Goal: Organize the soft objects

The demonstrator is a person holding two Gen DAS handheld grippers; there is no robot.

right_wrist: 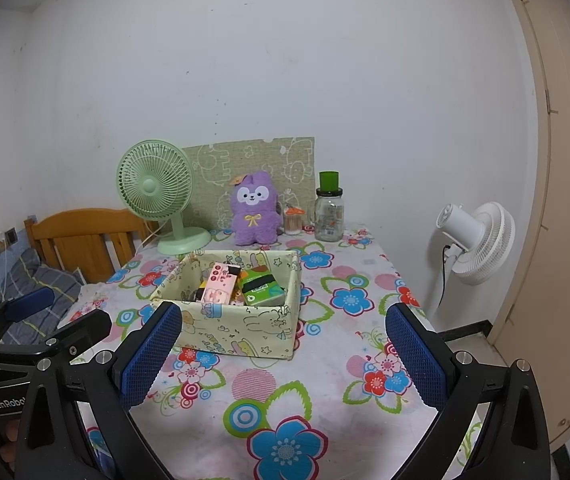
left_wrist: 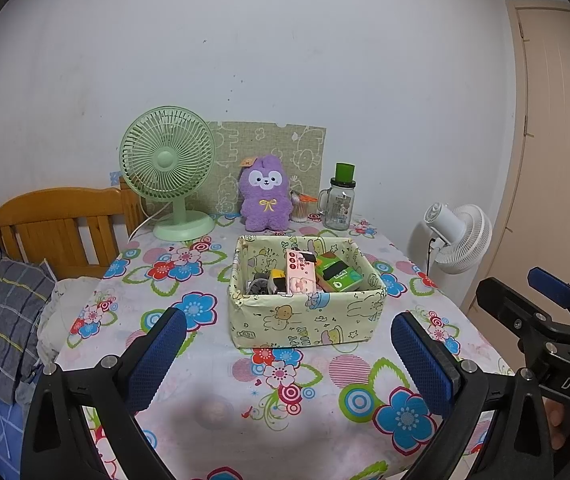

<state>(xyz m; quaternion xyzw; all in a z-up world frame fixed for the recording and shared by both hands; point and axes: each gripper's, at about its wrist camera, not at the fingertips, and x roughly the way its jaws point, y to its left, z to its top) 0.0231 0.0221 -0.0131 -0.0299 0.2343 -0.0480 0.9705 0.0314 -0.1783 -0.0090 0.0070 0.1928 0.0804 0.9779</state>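
We hold both claws low over the near edge of the desk (left_wrist: 213, 392), each spread wide and gripping nothing: the left claw (left_wrist: 289, 364) points at the box, and the right claw (right_wrist: 285, 360) sits just to its 3 o'clock.

The fabric-covered box (left_wrist: 305, 320) stands mid-desk at 12 o'clock from us. Inside it we see a pink tissue pack (left_wrist: 301, 276), a green tissue pack (left_wrist: 339, 272) and some smaller dark items at the 9 o'clock side that we cannot make out. The purple plush toy (left_wrist: 264, 192) sits upright at the far edge, beyond the box and apart from it.

As we judge it, this fits two stages: soft packs already gathered in the box with the plush yet to be dealt with, or the box's contents waiting to be sorted out. The pictures do not settle which. Any grasp on the plush or the packs would call for a gentle squeeze, since they will give.

The desk wears a flowered cloth. A green fan (left_wrist: 169, 172), a glass jar (left_wrist: 339, 200) and a patterned board stand along the white wall; a bed lies at 9 o'clock, a white fan (right_wrist: 473, 240) and door at 3 o'clock.
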